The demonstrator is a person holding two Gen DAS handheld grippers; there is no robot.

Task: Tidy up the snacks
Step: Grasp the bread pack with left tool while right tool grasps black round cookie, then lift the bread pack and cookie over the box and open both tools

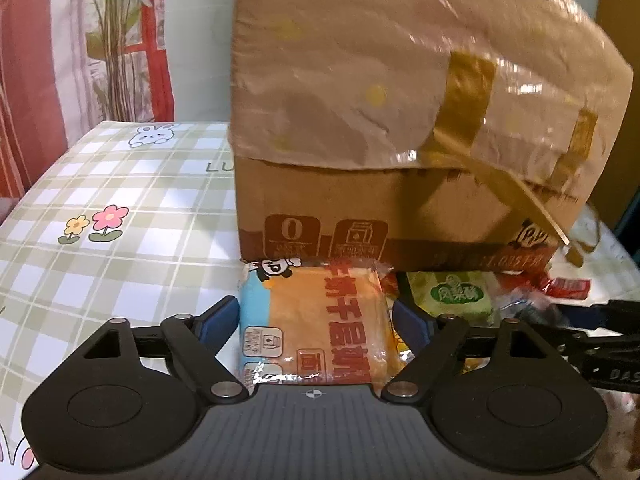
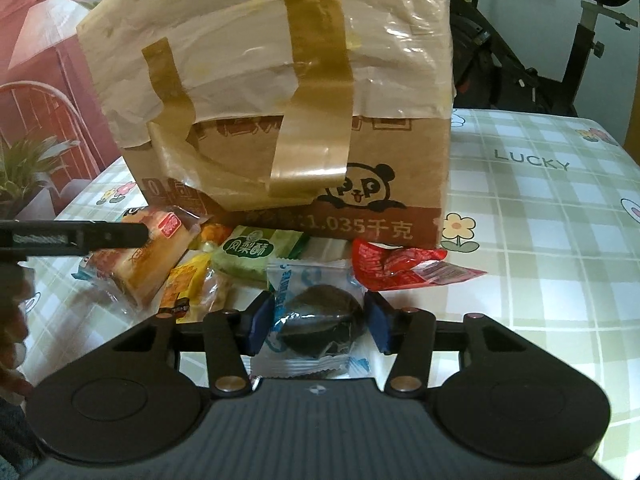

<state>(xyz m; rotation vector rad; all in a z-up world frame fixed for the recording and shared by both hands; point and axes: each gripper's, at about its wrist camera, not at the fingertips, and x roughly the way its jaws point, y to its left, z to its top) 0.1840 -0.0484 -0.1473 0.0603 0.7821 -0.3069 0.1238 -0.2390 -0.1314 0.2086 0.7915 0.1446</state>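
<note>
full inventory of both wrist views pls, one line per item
cardboard box: 1, brown, taped, on table behind snacks
orange bread pack: 1, orange and blue, between left fingers
dark cake pack: 1, clear and blue wrapper, between right fingers
green pastry pack: 1, green, before box
red wrapper: 1, red, right of green pack
yellow snack pack: 1, yellow, beside bread pack
tablecloth: 1, green plaid
exercise bike: 1, black, behind table
left gripper: 1, black, blue pads
right gripper: 1, black, blue pads

orange bread packet (image 1: 320,320), dark cake packet (image 2: 316,316), green pastry (image 2: 256,252), red wrapper (image 2: 396,266) before taped carton (image 2: 280,100).
</note>
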